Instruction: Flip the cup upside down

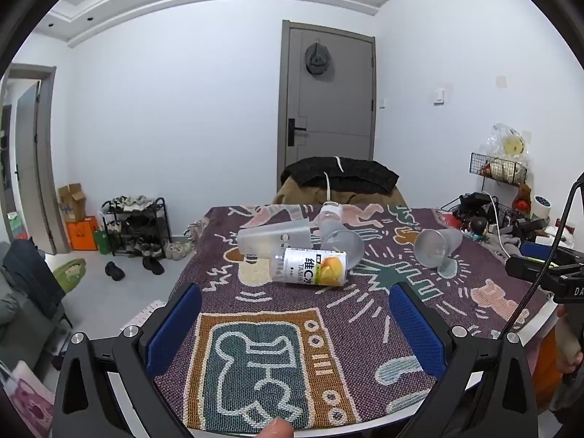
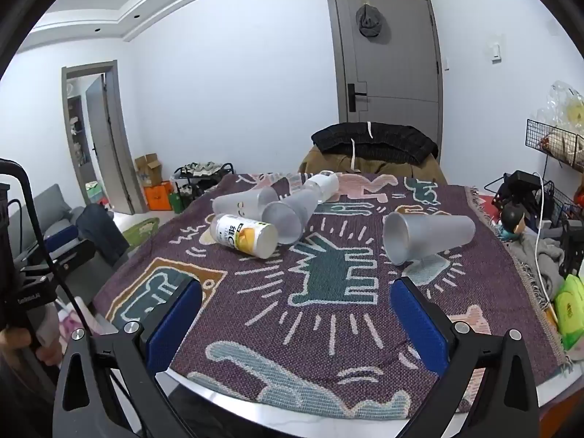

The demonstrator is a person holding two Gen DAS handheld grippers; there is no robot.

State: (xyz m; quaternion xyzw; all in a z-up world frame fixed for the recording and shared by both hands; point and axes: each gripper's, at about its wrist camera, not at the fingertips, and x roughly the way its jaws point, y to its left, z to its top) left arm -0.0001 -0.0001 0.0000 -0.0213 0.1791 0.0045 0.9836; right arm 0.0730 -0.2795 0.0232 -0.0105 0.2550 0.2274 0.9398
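While both grippers' fingers (image 1: 175,328) (image 2: 175,325) gape apart: three frosted cups (image 2: 427,235) on their sides, all empty.

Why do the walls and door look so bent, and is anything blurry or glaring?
Left wrist view: fisheye lens bows the door, corners black; lighting soft and even, cups sharp. Right wrist view: same bending; the lone frosted cup casts only a faint shadow, no glare.

Table (image 2: 365,425) under patterned cloth (image 2: 328,314); ahead of right gripper (image 2: 295,323): three frosted cups (image 2: 427,235), two bottles (image 2: 244,235), all lying sideways.
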